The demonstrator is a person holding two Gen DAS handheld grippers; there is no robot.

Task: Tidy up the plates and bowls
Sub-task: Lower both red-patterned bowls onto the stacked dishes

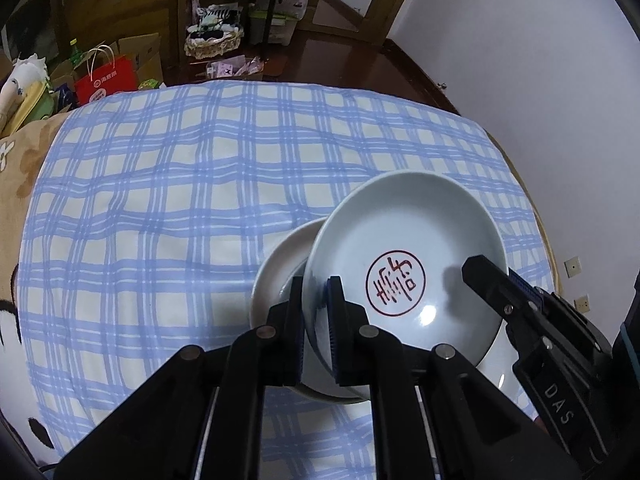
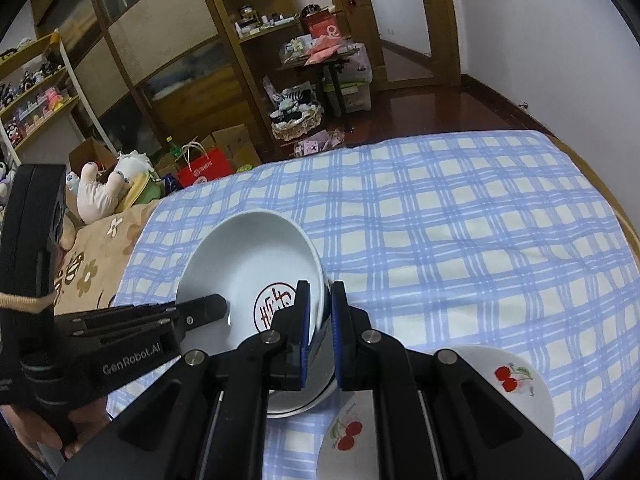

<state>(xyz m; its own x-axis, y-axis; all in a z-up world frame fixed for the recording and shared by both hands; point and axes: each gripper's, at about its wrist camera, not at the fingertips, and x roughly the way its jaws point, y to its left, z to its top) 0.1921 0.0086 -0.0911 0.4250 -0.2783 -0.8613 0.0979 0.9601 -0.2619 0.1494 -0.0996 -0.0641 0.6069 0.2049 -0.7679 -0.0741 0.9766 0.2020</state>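
Nearest, in the left wrist view, the left gripper (image 1: 316, 320) is clamped on the near-left rim of the pale bowl (image 1: 404, 264), one pad inside the wall and one outside. In the right wrist view the right gripper (image 2: 320, 328) pinches the opposite rim of the same bowl in the same manner. Both sets of jaws are nearly closed, with only the thin wall between them.

The pale bowl carries a red seal mark (image 1: 395, 283) on its floor and holds nothing. It sits tilted, partly over a second bowl (image 1: 280, 264) beneath it, apparently not yet seated square. The second bowl appears empty where visible; most of its interior is hidden.

Handling judgement: glazed ceramic, rigid, fairly heavy for a rim pinch, smooth and liable to slip, and likely to chip if dropped onto the lower rim. Two opposed rim holds are the sound choice; level it before letting go.

Just beside the stack in the right wrist view lie two cherry plates, one close under the gripper (image 2: 348, 432) and one to its right (image 2: 508, 384), both bare of contents.

All rest on a blue checked cloth (image 1: 160, 200) over a bed. Beyond it, floor clutter includes a red paper bag (image 2: 204, 168).
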